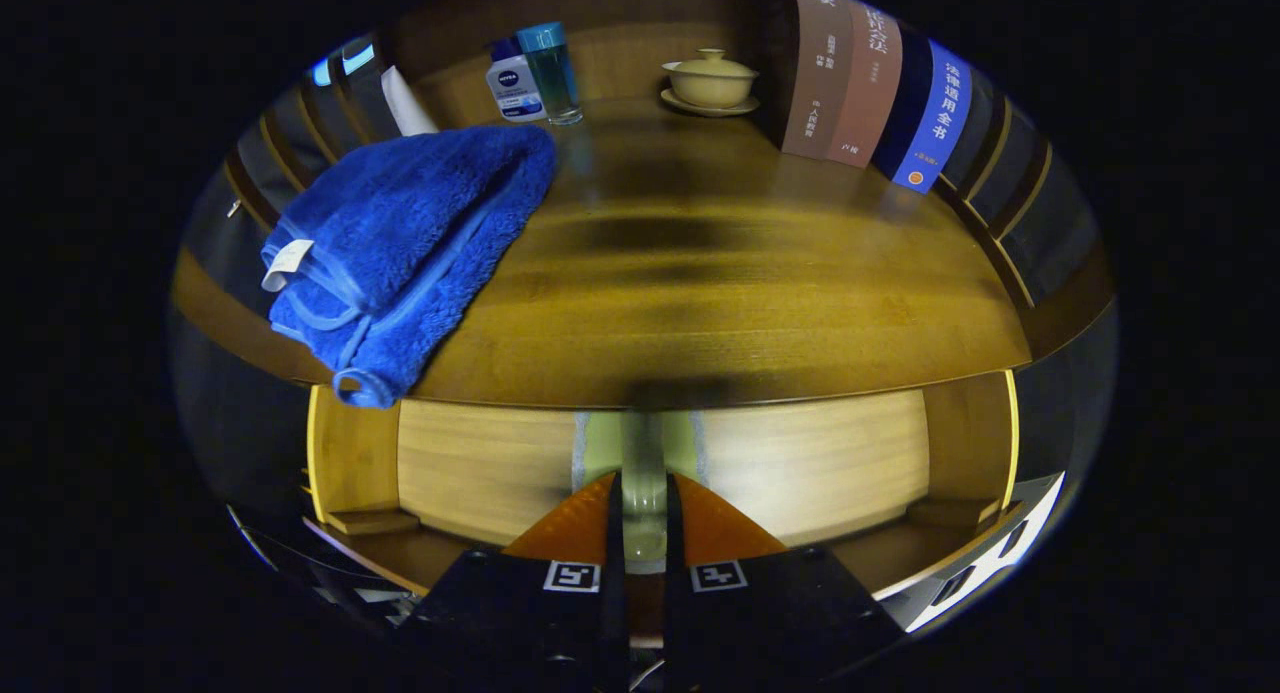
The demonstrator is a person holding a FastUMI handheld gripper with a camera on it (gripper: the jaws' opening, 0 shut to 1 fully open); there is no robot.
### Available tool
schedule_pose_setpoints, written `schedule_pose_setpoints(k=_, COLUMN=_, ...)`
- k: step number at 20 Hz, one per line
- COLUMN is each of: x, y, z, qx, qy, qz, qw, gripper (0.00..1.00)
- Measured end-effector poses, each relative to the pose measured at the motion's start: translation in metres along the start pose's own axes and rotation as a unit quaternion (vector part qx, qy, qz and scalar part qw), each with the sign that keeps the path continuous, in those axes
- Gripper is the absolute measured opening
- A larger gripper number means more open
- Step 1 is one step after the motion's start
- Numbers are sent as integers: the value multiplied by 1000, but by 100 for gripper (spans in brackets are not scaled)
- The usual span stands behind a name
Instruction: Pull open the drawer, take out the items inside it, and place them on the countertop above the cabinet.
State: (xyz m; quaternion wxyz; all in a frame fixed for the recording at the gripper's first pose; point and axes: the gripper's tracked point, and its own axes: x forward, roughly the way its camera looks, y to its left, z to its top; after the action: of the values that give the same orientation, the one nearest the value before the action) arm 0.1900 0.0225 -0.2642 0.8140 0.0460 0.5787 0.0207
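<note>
Two gripper fingers (640, 518) reach forward from below, drawn close together on a slim, pale, see-through object (643, 473) that stands upright between them; both fingers look pressed against its sides, though what the object is cannot be told. Behind it lies the light wooden inside of an open drawer (480, 463), with side walls to left and right. Just above the drawer runs the front edge of a dark, glossy wooden countertop (720, 283), which stretches away beyond the fingers.

On the left part of the countertop lies a folded blue towel (410, 243), fluffy, with a small white tag at its near left side; one corner hangs slightly over the front edge. Farther back, near the towel's far end, stand a white bottle (513, 88) with a blue cap and, touching or just beside it, a clear blue-tinted bottle (552, 73). To their right, well apart, a cream lidded tea bowl (711, 78) sits on a matching saucer. At the far right, several books (870, 83) stand upright in a row, spines facing out, in brown, dark blue and bright blue.
</note>
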Motion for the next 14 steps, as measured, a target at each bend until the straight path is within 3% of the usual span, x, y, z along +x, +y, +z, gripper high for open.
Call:
schedule_pose_setpoints(k=7, x=-44, y=2, z=-3, qx=0, qy=-2, qz=18, qw=1000, gripper=18)
schedule_pose_setpoints(k=14, x=-44, y=1, z=-2, qx=2, qy=11, qz=16, qw=1000, gripper=18)
